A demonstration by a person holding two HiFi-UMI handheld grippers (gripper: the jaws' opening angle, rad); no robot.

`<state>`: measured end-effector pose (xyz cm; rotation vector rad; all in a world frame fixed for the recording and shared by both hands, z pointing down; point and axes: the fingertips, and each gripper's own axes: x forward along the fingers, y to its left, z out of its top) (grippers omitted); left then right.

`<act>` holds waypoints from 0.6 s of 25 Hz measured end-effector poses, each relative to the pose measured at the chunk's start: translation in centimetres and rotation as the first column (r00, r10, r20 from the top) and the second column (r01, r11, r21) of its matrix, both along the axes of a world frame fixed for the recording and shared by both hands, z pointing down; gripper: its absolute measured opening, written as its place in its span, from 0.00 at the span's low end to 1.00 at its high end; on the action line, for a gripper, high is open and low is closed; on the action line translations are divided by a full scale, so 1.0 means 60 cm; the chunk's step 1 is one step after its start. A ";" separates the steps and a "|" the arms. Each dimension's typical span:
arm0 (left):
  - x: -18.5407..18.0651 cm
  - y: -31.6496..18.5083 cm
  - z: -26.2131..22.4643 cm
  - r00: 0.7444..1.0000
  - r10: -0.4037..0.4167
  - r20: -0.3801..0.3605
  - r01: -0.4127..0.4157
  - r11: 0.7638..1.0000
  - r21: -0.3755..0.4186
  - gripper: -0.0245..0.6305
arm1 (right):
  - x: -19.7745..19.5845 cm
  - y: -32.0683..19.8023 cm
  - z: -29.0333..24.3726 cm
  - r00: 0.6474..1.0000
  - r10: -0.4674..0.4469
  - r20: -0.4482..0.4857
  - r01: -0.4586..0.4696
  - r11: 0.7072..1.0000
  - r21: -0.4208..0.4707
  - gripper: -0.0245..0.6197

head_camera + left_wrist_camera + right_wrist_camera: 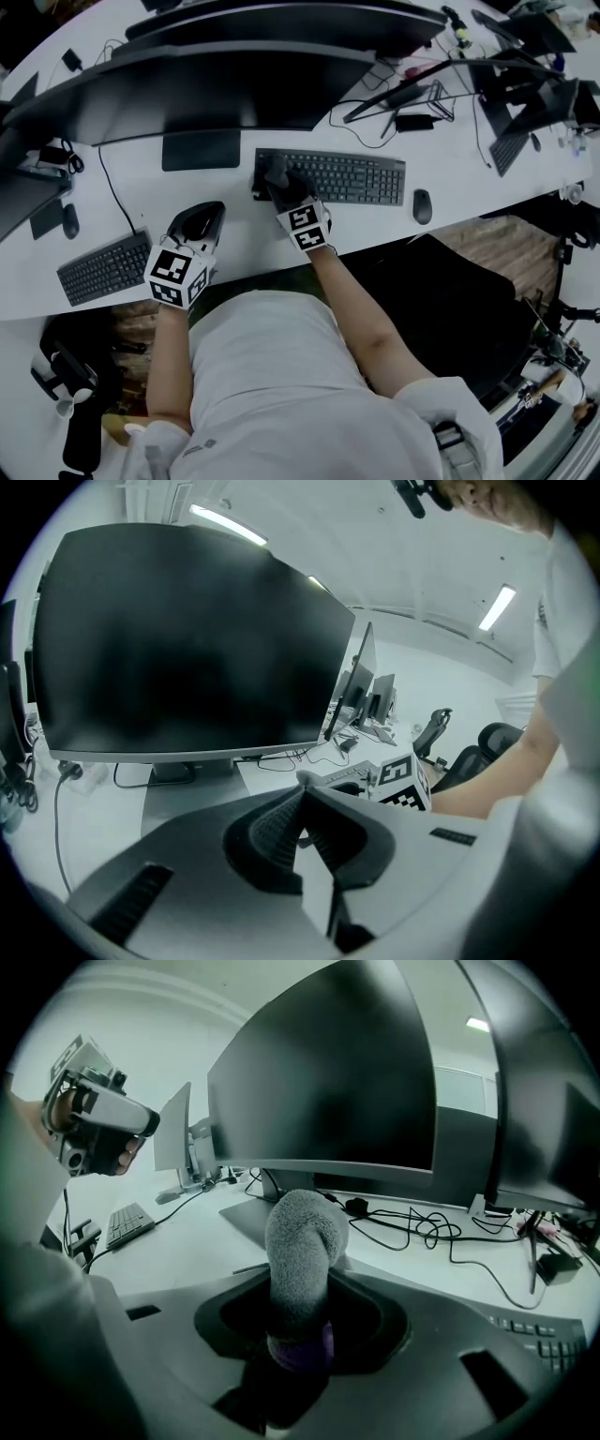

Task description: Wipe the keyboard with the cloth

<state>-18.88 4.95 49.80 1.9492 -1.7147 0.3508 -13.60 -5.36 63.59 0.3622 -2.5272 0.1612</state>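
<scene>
The grey cloth (300,1241) is clamped in the fingers of the right gripper (281,185) and is set at the left end of the dark keyboard (347,176). The fingers of the left gripper (301,794) are pressed together on nothing. That gripper is held above the bare counter (234,248), left of the keyboard and nearer than it.

The wipe appears to be at its start. The cloth would best be drawn rightward along the key rows with light, even pressure, so that keys are brushed rather than depressed and the keyboard is not slid toward the mouse (422,205) lying just to its right. The near edge could be steadied with the idle gripper.

The counter is white and smooth, so little grip is likely offered to the keyboard. Large dark monitors (234,84) stand at the far side, with loose cables (375,112) trailed behind the keyboard. A second keyboard (103,269) lies at the near left, and a black chair (459,300) is seen at the near right.
</scene>
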 end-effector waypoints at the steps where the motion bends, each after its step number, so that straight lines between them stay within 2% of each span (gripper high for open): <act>1: 0.005 -0.003 0.000 1.000 0.002 -0.002 -0.002 1.000 -0.001 0.04 | 0.008 -0.006 0.001 1.000 0.007 -0.003 -0.007 1.000 0.000 0.29; 15: 0.083 -0.043 0.011 0.998 0.055 -0.025 -0.055 0.998 -0.018 0.04 | 0.129 -0.087 0.010 0.992 0.120 -0.038 -0.120 0.993 0.003 0.29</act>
